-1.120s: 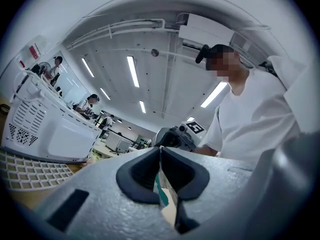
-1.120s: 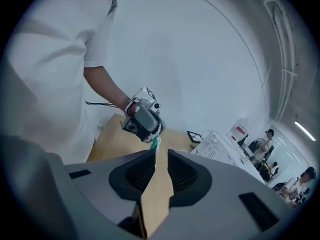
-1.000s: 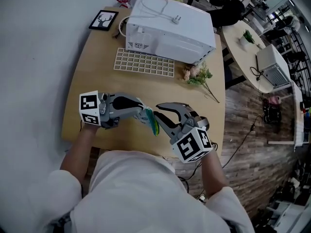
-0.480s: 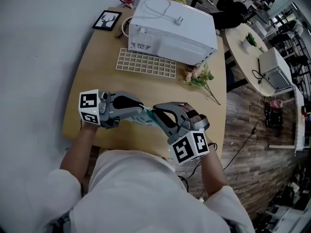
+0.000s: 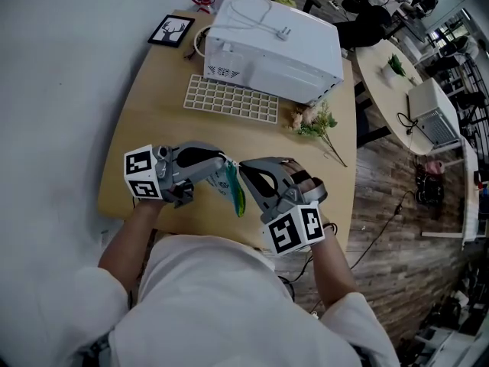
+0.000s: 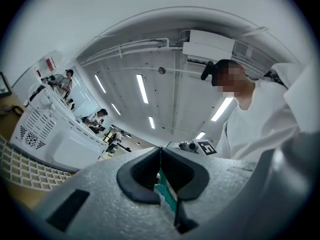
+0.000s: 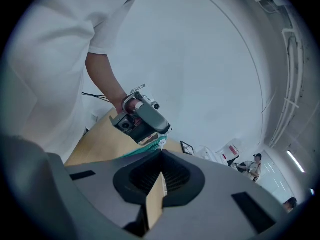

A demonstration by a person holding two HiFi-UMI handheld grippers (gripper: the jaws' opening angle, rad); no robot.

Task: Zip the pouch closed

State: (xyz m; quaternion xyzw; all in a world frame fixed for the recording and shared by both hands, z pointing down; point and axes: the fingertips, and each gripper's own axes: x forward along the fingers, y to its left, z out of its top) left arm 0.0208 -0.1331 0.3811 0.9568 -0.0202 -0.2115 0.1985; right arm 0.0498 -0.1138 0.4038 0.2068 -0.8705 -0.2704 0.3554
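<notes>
A small teal and green pouch (image 5: 234, 191) hangs between my two grippers over the table's near edge. My left gripper (image 5: 224, 167) is shut on the pouch's teal edge (image 6: 166, 194), seen pinched between its dark pads. My right gripper (image 5: 243, 168) meets it tip to tip from the right. Its jaws have just been closing and now stand shut (image 7: 161, 154) on a thin tan tab (image 7: 154, 204), apparently the zip pull. In the right gripper view the pouch's teal rim (image 7: 145, 148) runs from the jaw tips to the left gripper (image 7: 161, 138).
On the wooden table (image 5: 153, 128) stand a white appliance (image 5: 271, 48) with its cord on top, a white grid tray (image 5: 229, 99), a sprig of flowers (image 5: 313, 119) and a small framed picture (image 5: 168, 30). My torso is close behind the grippers.
The right gripper has moved left, up to the left gripper's tips. The pouch swung out level half a second ago and now hangs down again. The left gripper has tilted upward a little.
</notes>
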